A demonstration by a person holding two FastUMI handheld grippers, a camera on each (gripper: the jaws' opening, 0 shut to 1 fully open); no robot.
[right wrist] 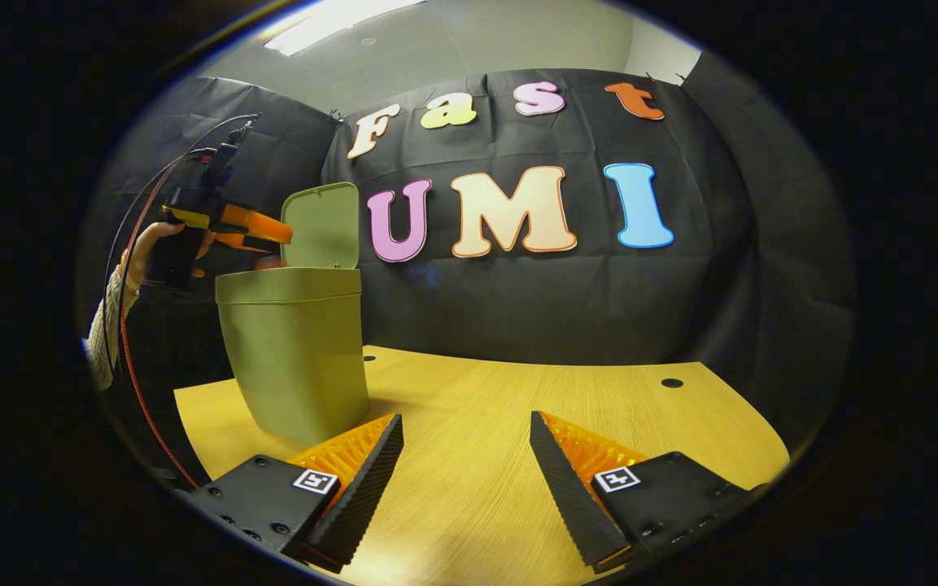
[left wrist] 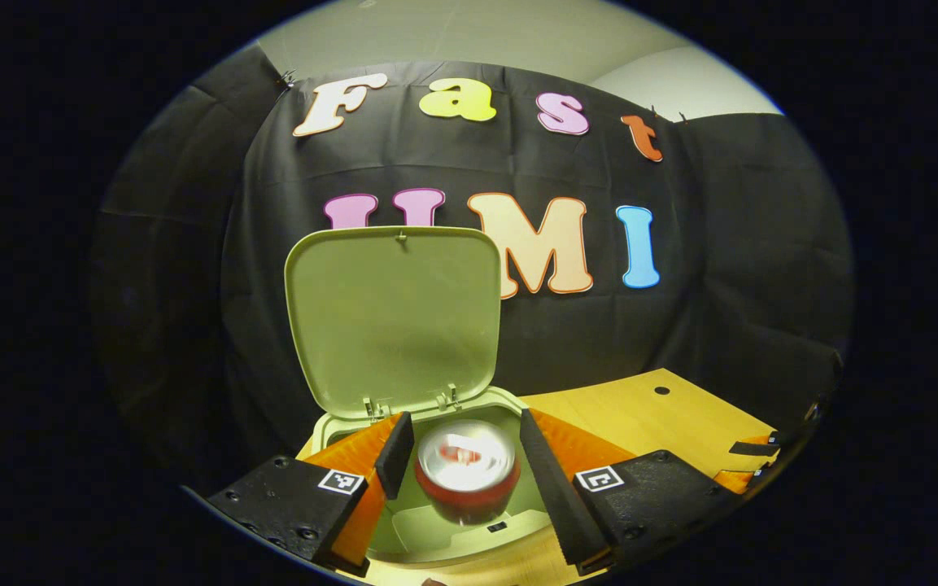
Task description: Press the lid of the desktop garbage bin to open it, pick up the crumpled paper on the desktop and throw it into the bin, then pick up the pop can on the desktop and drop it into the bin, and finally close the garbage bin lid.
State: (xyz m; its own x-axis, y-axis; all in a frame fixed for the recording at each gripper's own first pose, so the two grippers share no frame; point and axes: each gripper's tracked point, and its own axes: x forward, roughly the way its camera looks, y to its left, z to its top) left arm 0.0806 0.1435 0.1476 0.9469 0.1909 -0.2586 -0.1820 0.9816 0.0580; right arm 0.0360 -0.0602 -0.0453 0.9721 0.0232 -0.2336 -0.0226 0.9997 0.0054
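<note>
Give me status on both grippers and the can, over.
Left gripper open above the open bin, lid up. Pop can blurred between its fingers, apparently dropping in. Right gripper open, low over table. Nothing obstructing.

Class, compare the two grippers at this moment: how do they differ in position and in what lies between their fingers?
The left gripper hangs over the open bin, a blurred pop can between its spread fingers; the right gripper sits low over the table with nothing between its fingers. Both are open.
</note>
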